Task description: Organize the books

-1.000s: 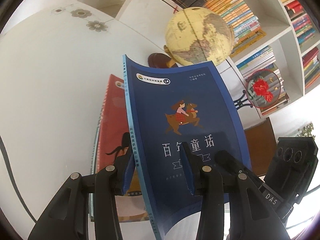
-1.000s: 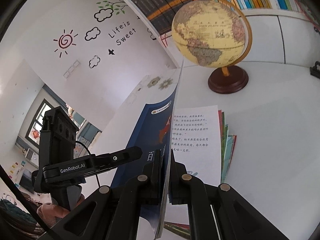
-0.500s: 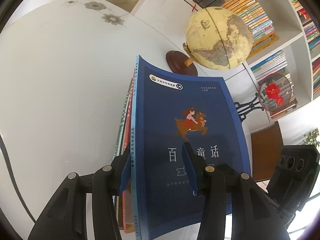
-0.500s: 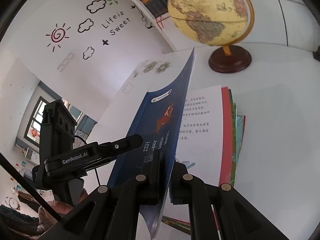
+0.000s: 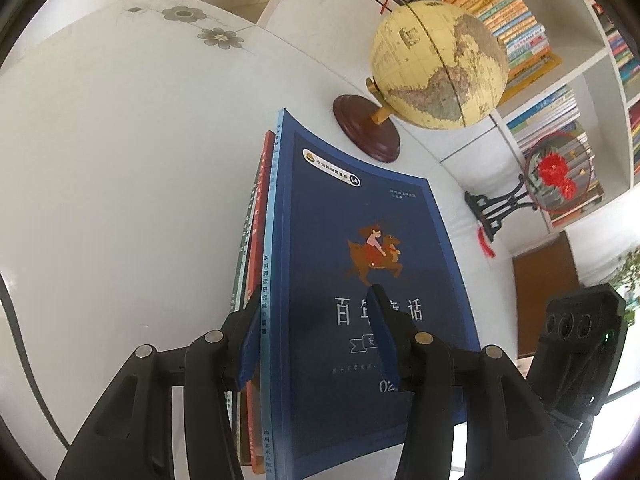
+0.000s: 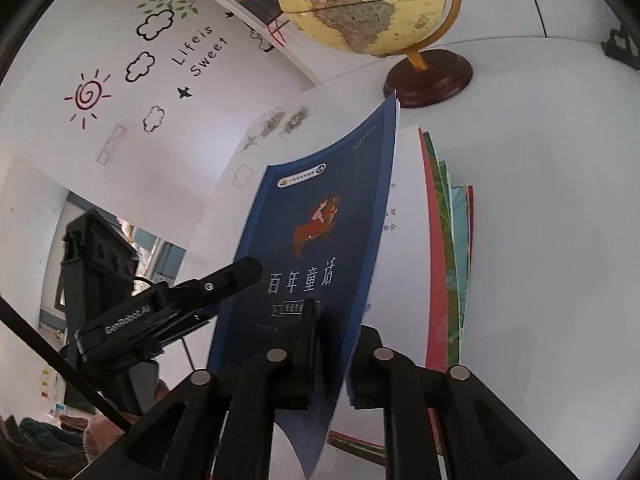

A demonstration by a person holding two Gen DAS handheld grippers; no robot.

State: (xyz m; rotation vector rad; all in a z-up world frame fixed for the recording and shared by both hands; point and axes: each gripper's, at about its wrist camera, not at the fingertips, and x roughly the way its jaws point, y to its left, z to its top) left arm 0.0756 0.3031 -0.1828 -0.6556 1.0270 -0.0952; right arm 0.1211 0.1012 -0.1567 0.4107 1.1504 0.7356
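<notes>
Two tools in view, one blue book between them, one stack under it.

Left tool (image 5: 316,332): jaws opening, a wide gap between the pads. The spine edge of the blue book (image 5: 360,280) sits in that gap, just inside the left pad; the right pad hovers over the cover, and contact cannot be told. Not a clamp.

Right tool (image 6: 332,356): jaws opening too, narrower gap. The blue book's front cover runs between the pads, lifted off its first white page (image 6: 404,248). The left pad is against the cover face; the right pad stands clear of it.

The blue book lies straight ahead of both tools on the stack (image 5: 250,264), its cover bowed upward in the right wrist view. Cover shows one rider-on-animal figure and white Chinese title text.

Stack count: at least three thin books under the blue one, going by the edges seen left of the left tool's left pad (red, green, pale). In the right wrist view red, green and teal edges fan out to the right of the tool. Exact number cannot be told.

The stack rests on the white table (image 5: 100,160).

Beyond the book, ahead and right of the left tool: one globe (image 5: 438,66) on a dark round base, and one round red-flower ornament (image 5: 558,172) on a black stand. Behind those, white shelves (image 5: 592,76) packed with books.
</notes>
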